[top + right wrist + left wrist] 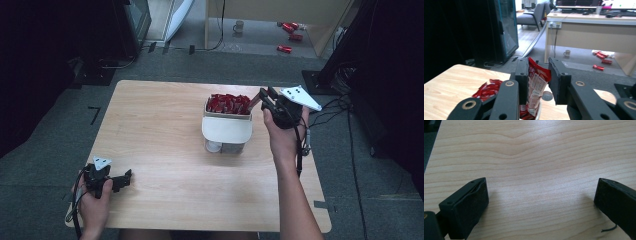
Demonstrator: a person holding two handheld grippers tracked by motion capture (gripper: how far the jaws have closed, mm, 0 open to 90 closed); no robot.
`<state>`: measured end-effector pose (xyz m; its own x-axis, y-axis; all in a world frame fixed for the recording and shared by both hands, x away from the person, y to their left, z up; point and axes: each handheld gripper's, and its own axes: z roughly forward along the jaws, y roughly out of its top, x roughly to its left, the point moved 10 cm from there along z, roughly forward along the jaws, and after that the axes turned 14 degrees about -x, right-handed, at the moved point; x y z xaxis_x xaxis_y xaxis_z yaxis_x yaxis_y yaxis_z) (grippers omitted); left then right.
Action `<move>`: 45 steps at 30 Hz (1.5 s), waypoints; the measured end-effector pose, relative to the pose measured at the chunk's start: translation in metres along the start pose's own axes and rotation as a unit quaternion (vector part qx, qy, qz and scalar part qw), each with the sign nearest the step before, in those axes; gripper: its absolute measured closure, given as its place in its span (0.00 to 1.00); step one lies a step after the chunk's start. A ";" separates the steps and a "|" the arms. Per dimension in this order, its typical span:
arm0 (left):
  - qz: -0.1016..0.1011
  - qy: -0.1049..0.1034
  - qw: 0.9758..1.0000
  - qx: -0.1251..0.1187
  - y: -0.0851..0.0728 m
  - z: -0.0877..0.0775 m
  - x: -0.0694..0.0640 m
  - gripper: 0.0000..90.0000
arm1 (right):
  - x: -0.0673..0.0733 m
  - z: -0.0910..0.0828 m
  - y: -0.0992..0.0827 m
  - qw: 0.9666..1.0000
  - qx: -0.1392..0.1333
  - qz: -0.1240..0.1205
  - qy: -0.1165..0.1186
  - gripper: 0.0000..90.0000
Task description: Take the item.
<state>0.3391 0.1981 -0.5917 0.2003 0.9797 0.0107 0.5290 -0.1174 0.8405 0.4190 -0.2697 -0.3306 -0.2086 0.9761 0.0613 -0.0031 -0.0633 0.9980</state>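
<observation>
Over the white box of red packets, the right tool grips one packet.

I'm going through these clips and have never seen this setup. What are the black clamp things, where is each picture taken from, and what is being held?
A person sits at a wooden table holding a hand-operated clamp in each hand. The high view looks down from above; the other two come from cameras riding on each clamp. The left tool rests low over bare wood, jaws wide apart, holding nothing. The right tool, raised beside a white container full of red snack packets, pinches one red packet between its jaws. More red packets and a mug lie on the floor beyond.
</observation>
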 end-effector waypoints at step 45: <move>0.000 0.000 1.000 0.001 0.000 0.000 0.000 0.00 | -0.062 -0.025 -0.192 0.987 0.150 0.035 -0.052 0.63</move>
<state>0.3388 0.1982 -0.5917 0.2015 0.9794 0.0109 0.5311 -0.1186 0.8390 0.4083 -0.3237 -0.5268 -0.0965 0.9885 0.1166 0.2999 -0.0828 0.9504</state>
